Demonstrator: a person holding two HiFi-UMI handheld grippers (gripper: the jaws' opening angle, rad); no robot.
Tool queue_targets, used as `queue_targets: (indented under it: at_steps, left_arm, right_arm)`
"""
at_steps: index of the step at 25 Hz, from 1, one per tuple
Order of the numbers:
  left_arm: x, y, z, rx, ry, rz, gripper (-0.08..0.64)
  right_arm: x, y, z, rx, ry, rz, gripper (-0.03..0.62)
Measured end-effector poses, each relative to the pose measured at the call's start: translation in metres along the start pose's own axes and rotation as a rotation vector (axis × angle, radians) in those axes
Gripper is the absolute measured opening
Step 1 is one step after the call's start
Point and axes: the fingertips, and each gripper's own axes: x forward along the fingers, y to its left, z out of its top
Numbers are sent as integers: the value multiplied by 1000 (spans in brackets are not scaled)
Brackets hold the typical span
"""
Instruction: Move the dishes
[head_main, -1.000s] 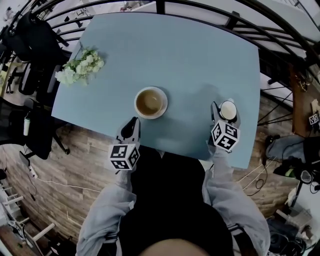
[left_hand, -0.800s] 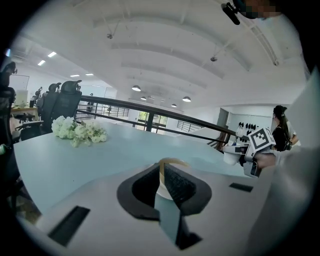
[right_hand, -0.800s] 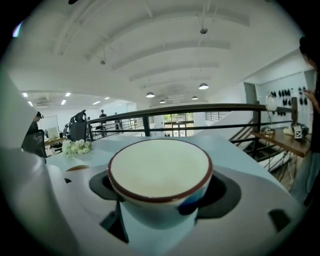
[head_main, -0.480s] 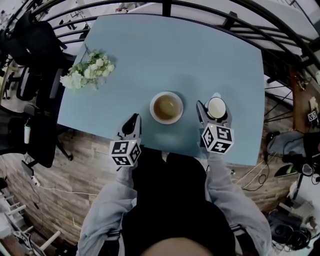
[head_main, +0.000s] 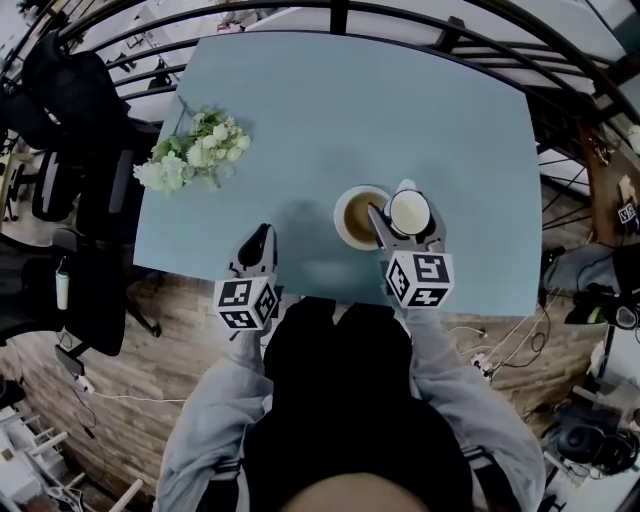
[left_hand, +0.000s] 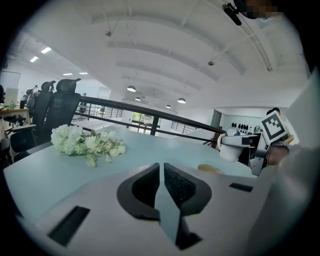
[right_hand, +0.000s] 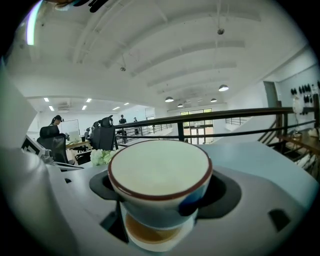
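My head camera looks steeply down on the table (head_main: 400, 110) from above my lap. The camera on my left gripper (left_hand: 162, 167) faces level across the tabletop, with the flowers (left_hand: 85, 142) at nine o'clock; the head view shares them. My right gripper (head_main: 407, 212) camera sits very near the cup (right_hand: 160, 182), which the overhead view also shows at two o'clock.

The little white ceramic cup (right_hand: 160, 180) with a reddish-brown rim and a blue patch on its side is upright and empty, clamped in the right gripper (head_main: 407, 222). It's just over the right edge of the round white saucer (head_main: 355, 215), tan in the middle, lying flat near the pale blue table's (head_main: 450, 130) front edge.
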Motion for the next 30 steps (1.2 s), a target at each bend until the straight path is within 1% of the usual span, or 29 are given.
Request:
queue_targets:
  at_steps: [4, 8, 14, 18, 22, 30]
  left_arm:
    - [-14, 28, 0, -1, 8, 0, 41]
    - [-26, 58, -3, -5, 20, 18, 40]
    - [-37, 81, -3, -14, 27, 42, 40]
    - [-41, 92, -8, -12, 45, 51, 40]
    - [-45, 99, -14, -22, 63, 65, 40]
    - [-51, 102, -30, -39, 109, 86, 40]
  right_arm:
    - [13, 40, 2, -4, -5, 21, 425]
    - [31, 83, 1, -6, -3, 67, 425]
    - [52, 128, -9, -29, 34, 125, 425]
    - [70, 143, -24, -13, 62, 136, 425]
    - [86, 148, -40, 2, 94, 122, 425]
    - [108, 150, -75, -34, 158, 81, 426]
